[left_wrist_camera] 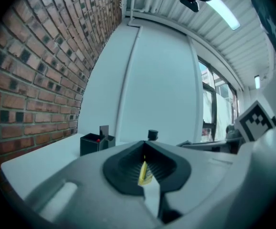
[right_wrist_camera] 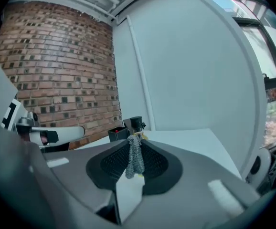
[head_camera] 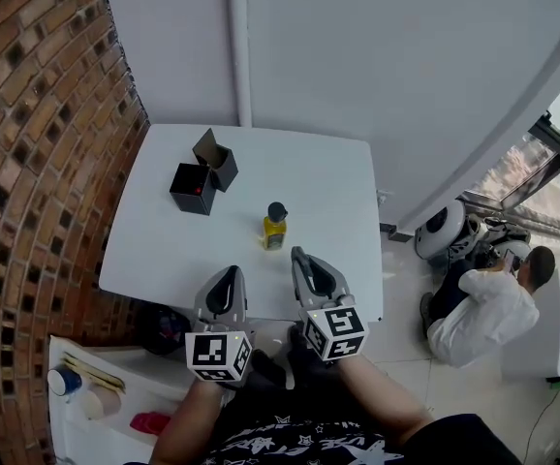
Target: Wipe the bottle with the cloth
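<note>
Forearms: the left forearm [head_camera: 191, 422] and the right forearm [head_camera: 385, 395], both bare, reach forward side by side from the lap, each ending behind a marker cube.
Left tongs [head_camera: 231, 272]: level over the near edge of the worktop [head_camera: 154, 250], pointing away from the person. The jaws are drawn together to a thin slit with nothing in them.
Right tongs [head_camera: 298, 254]: just beside the left pair and slightly further forward, angled inward. The jaws are pinched on the cloth [right_wrist_camera: 134, 156].
Cloth: one grey, knitted strip, hanging bunched between the right jaws.
Bottle [head_camera: 275, 227]: one, yellow with a black cap, upright on the worktop. It is ahead of both tongs, nearer the right pair, and touches neither.
Boxes: two black ones, touching, at the far left. These are the nearer box [head_camera: 193, 189] and the open-flapped box [head_camera: 218, 161].
</note>
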Motion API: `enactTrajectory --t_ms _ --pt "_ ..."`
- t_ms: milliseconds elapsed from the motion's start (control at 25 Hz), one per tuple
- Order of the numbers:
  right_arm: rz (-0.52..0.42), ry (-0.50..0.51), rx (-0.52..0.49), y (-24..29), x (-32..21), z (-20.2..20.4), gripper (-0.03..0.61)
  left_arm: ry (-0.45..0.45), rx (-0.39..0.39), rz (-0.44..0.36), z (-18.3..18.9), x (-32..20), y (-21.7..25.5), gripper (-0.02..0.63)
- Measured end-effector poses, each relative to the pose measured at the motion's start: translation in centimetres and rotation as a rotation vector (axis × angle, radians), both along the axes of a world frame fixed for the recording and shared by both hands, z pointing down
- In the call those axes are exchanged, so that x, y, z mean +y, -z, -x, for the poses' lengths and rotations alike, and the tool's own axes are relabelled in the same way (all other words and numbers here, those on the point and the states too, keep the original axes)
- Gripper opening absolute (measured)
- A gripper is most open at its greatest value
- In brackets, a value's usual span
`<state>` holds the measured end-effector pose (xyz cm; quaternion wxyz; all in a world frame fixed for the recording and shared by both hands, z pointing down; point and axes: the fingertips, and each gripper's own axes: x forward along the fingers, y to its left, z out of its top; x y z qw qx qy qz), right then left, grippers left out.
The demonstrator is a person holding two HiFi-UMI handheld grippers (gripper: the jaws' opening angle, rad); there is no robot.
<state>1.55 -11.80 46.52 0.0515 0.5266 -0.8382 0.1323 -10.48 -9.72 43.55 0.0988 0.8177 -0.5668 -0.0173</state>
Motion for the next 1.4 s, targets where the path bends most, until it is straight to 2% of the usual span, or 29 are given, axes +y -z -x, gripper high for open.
enactTrajectory --t_ms 360,760,1200,1400 --pt "-0.041 -0.046 -0.035 3.1 1.3 -1.3 0.064 -0.087 0.003 -0.021 -2.6 1.1 1.0 0.005" --pt "-0.097 -0.057 -0.079 5.9 3.7 -4.0 0.064 -0.101 -0.019 -0.05 -4.9 4.2 2.3 0.005" --pt "-0.163 0.009 -0.113 8.3 11.6 -9.7 0.064 -0.053 -0.048 -0.086 -10.6 11.8 3.5 0.005" --pt "-0.174 0.017 -0.119 8.7 16.0 -12.6 0.064 -0.072 -0.056 -0.084 -14.3 16.8 3.8 0.005"
